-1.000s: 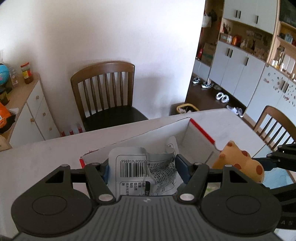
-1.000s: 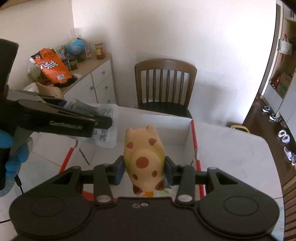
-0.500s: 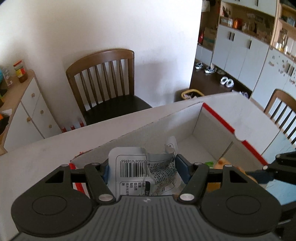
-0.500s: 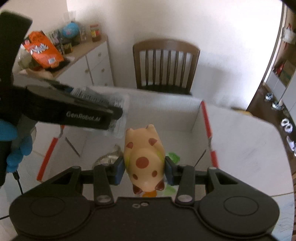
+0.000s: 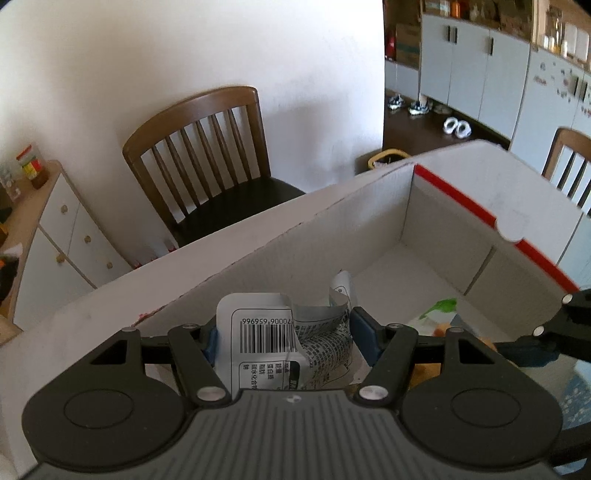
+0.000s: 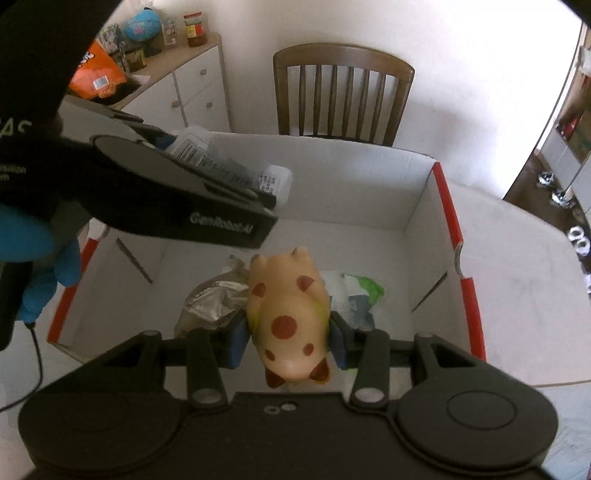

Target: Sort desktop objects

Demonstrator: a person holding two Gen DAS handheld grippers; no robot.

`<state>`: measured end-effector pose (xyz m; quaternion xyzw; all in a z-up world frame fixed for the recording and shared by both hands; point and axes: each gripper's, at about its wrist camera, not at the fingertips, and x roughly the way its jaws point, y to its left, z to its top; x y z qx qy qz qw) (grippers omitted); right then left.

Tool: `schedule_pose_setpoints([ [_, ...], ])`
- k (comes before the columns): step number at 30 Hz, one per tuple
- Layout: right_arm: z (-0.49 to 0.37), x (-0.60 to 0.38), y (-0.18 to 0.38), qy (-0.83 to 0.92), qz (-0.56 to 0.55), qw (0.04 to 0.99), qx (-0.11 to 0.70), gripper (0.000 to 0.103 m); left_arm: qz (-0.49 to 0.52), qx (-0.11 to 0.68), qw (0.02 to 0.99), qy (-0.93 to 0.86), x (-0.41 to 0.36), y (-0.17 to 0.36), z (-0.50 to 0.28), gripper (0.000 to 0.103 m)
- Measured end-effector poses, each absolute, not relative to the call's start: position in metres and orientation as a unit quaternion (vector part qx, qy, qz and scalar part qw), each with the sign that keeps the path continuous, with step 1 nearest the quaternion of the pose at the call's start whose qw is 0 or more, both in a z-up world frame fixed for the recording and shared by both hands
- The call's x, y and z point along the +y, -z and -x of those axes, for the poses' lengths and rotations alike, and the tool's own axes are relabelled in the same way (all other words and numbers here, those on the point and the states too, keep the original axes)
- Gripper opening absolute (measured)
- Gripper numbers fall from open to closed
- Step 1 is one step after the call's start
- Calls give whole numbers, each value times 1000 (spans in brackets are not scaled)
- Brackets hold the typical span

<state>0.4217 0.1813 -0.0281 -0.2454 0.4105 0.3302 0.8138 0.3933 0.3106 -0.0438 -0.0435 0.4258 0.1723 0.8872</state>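
White surface (image 6: 517, 236) spreading under and around everything, running to a far edge. Wooden chair (image 5: 207, 155) with a dark seat standing beyond that far edge, against the white wall; white drawer cabinet (image 5: 55, 251) to its left, an orange snack bag (image 6: 96, 72) and a small globe (image 6: 138, 26) on top of it. Open white cardboard box (image 6: 369, 184) with red-edged rims resting on the surface, filling the middle of both views. Inside on the box floor: crumpled silver foil wrapper (image 6: 212, 299) toward the left, white and green wrapper (image 6: 360, 291) toward the right, lying near each other. Left gripper (image 5: 282, 339) held over the near left part of the box, jaws closed onto a crumpled white packet (image 5: 273, 339) with a barcode and printed text, blue pads pressing it from both sides; same packet (image 6: 221, 166) seen from the right wrist view sticking out past the black finger of the left gripper (image 6: 258, 195), above the box interior. Blue-gloved hand (image 6: 44, 266) gripping the handle at the left edge. Right gripper (image 6: 286, 339) held above the near middle of the box, jaws clamped on a spotted toy pig (image 6: 288, 314), tan with brown-red spots, ears pointing away from the camera, body hanging over the two wrappers; whether touching them, cannot tell.
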Motion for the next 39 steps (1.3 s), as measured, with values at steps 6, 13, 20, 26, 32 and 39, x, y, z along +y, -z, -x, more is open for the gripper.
schedule_pose_setpoints([
  [6,-427,182,34,-323,243,812,422,43,44,444,877,-177,315,56,-401,68],
  [13,-429,181,42,-325,226,805,443,43,48,458,871,-171,318,66,-408,68],
  [20,-421,173,55,-321,228,800,454,43,55,471,865,-165,320,75,-413,68],
  [26,-422,171,59,-319,225,797,462,45,59,489,855,-165,323,84,-419,69],
  [32,-418,164,66,-318,220,794,469,46,61,498,850,-163,323,87,-421,69],
  [39,-412,155,66,-321,212,794,470,62,65,499,849,-163,321,86,-420,87],
])
